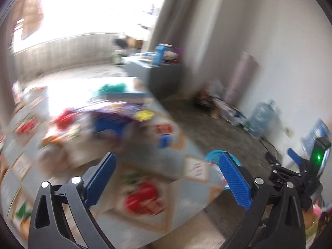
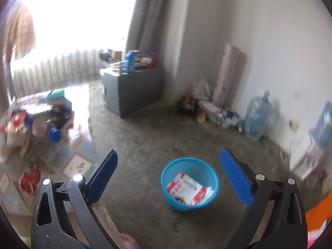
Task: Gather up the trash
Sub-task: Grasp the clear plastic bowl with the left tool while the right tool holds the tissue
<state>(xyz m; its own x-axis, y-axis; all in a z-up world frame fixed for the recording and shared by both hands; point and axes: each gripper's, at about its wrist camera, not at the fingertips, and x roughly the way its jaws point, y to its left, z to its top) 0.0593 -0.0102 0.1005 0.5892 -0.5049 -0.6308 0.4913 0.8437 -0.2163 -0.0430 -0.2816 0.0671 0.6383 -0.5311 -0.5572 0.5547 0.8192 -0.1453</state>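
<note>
I have both tools empty right now. My left hand-held gripper (image 1: 166, 178) stands with its blue pads spread wide and nothing between them, and my right hand-held gripper (image 2: 169, 176) is the same, jaws fully apart over the bare floor (image 2: 145, 137).

The trash I still have to collect lies in a heap (image 1: 99, 122) on the patterned surface (image 1: 157, 161) ahead and to the left of my left tool. It is badly blurred, so I can only make out crumpled wrappers and packets in purple, red, yellow and blue, overlapping one another. I judge these to be light, thin and soft, probably slick film or paper that crackles and slides. I would pinch a raised fold or a bunched edge, not a flat face, since a flat sheet gives the pads nothing to bite. A single piece may drag its neighbours along, so I would lift slowly and expect stragglers.

The blue mesh basket (image 2: 189, 183) sits on the floor just beside the edge of the surface, between my right tool's fingers as that camera sees it. It already holds a red-and-white printed packet (image 2: 187, 188) lying flat and tilted against the wall. The basket looks light and could tip if knocked.
</note>
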